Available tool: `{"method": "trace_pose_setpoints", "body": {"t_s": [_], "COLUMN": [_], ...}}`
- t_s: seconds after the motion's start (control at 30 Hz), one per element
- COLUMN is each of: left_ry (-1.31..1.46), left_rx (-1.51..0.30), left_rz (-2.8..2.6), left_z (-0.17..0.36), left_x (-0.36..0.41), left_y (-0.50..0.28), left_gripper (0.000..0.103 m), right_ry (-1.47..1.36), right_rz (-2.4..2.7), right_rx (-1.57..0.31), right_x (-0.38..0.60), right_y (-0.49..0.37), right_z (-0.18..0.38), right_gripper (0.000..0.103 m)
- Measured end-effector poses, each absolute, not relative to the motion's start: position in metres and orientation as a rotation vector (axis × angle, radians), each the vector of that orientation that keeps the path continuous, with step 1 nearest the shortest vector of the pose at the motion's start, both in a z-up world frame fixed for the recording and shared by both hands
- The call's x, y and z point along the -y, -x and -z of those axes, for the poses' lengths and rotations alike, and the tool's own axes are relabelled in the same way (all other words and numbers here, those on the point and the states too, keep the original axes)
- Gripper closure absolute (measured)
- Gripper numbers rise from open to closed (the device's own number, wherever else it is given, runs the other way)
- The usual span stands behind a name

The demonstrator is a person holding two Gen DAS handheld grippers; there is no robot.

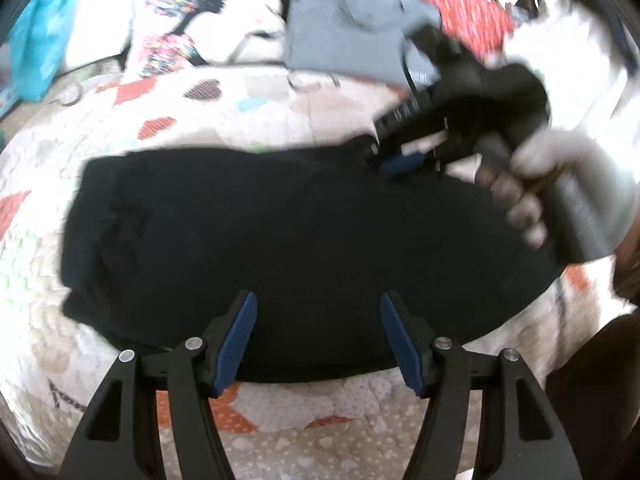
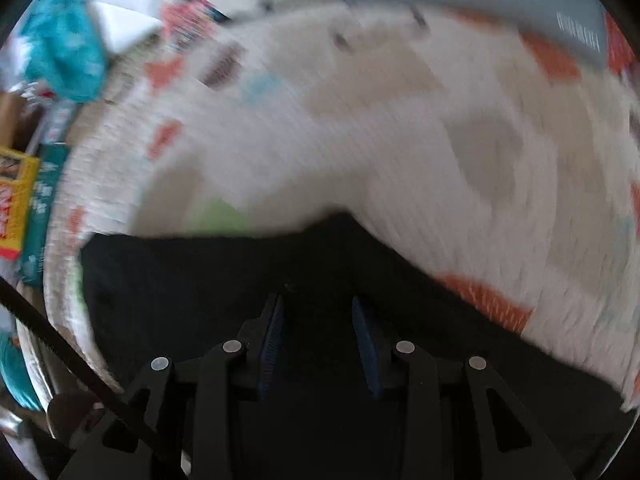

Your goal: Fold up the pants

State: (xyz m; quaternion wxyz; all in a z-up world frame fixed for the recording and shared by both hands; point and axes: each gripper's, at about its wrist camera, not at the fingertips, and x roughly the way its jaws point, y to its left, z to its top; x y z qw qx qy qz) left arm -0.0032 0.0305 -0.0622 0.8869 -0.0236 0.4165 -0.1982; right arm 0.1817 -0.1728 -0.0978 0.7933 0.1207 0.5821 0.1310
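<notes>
Black pants (image 1: pixel 280 240) lie folded into a wide flat shape on a patchwork quilt (image 1: pixel 280 120). My left gripper (image 1: pixel 318 314) hovers over their near edge, open, its blue pads wide apart with nothing pinched. At the pants' far right edge my right gripper (image 1: pixel 394 162) is held by a person's hand (image 1: pixel 532 200), and it is blurred. In the right wrist view that gripper (image 2: pixel 320 316) is low over the pants (image 2: pixel 200 280). Its pads stand apart, with dark cloth beneath the gap and no visible pinch. That view is heavily blurred.
A folded grey garment (image 1: pixel 348 32) lies beyond the pants, with red patterned cloth (image 1: pixel 452 0) behind it. A teal cloth (image 1: pixel 40 32) is bunched at the far left. A yellow box (image 2: pixel 12 208) stands off the bed's left edge.
</notes>
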Motion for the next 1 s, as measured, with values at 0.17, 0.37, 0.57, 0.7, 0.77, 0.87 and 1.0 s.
{"method": "trace_pose_setpoints", "body": {"t_s": [0.17,0.37,0.57,0.7,0.77,0.87,1.0], "left_ry": [0.299,0.516,0.636,0.654,0.679,0.711,0.76], "left_rx": [-0.687,-0.62,-0.629,-0.646,-0.65,-0.658,-0.678], "left_rz": [0.256,-0.123,-0.185,-0.161,-0.154,-0.155,-0.161], "left_z": [0.014,0.003,0.011,0.014,0.016,0.021,0.03], "left_x": [-0.128,-0.254,-0.292,-0.292,-0.292,-0.296,-0.3], "left_y": [0.002,-0.005,0.002,-0.001,-0.004,-0.004,-0.006], "left_gripper": [0.04,0.04,0.04,0.04,0.04,0.04,0.04], "right_ry": [-0.207,-0.107,0.021,0.015,0.073,0.091,0.023], "right_rz": [-0.277,-0.569,-0.714,-0.688,-0.723,-0.826,-0.995], "right_rx": [-1.186,-1.121,-1.148,-1.189,-1.176,-1.226,-1.342], "right_x": [0.149,0.043,-0.066,-0.091,-0.096,-0.092,-0.09], "right_y": [-0.175,-0.14,-0.111,-0.109,-0.098,-0.088,-0.084], "right_z": [0.057,0.028,0.069,0.102,0.098,0.094,0.096], "right_gripper": [0.063,0.063,0.071,0.068,0.067,0.067,0.067]}}
